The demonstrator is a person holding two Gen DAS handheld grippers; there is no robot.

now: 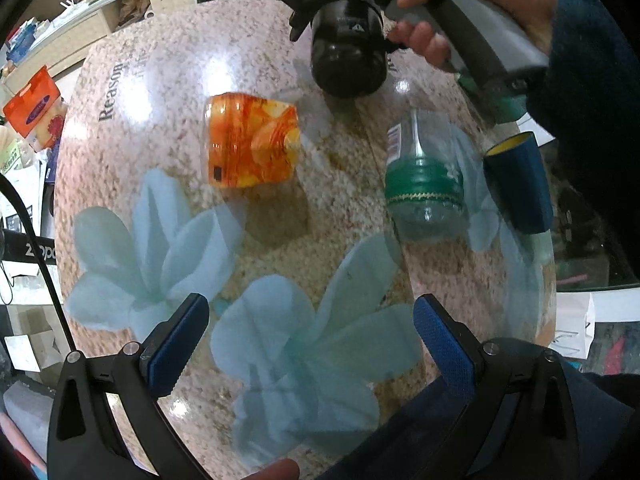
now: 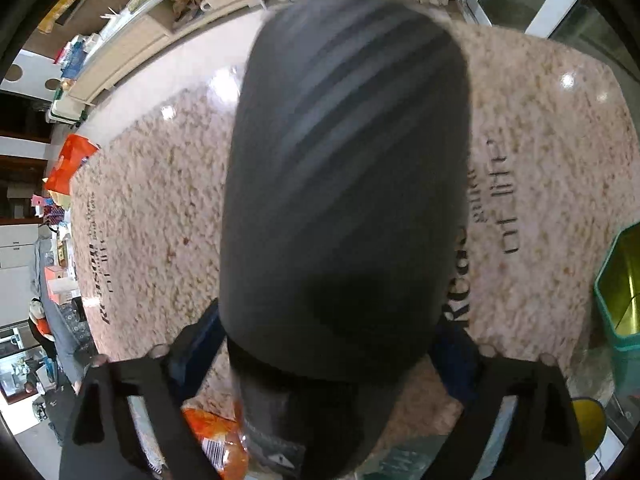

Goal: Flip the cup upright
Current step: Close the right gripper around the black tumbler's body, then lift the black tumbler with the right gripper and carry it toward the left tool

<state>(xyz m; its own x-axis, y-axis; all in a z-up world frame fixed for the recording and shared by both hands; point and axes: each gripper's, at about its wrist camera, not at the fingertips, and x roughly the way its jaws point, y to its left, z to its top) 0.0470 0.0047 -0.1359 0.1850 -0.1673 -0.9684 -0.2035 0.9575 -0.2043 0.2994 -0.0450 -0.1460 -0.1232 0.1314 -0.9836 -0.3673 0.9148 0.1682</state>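
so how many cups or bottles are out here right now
4: a black cup held in the right gripper, an orange cup mid-table, a green-banded bottle, a dark blue cup at the edge. Others may be hidden.

Black cup [image 1: 347,50]; orange-patterned cup [image 1: 252,146]; green-banded clear bottle [image 1: 426,184]; speckled pink table [image 1: 168,92], pale blue flowers [image 1: 296,356].

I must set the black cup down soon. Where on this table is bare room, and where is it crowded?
The right gripper holds the black cup above the table. Bare patches: the far left near the printed words, and the near side between the orange cup and the left gripper. Crowded: the right edge, with the green-banded bottle and dark blue cup.
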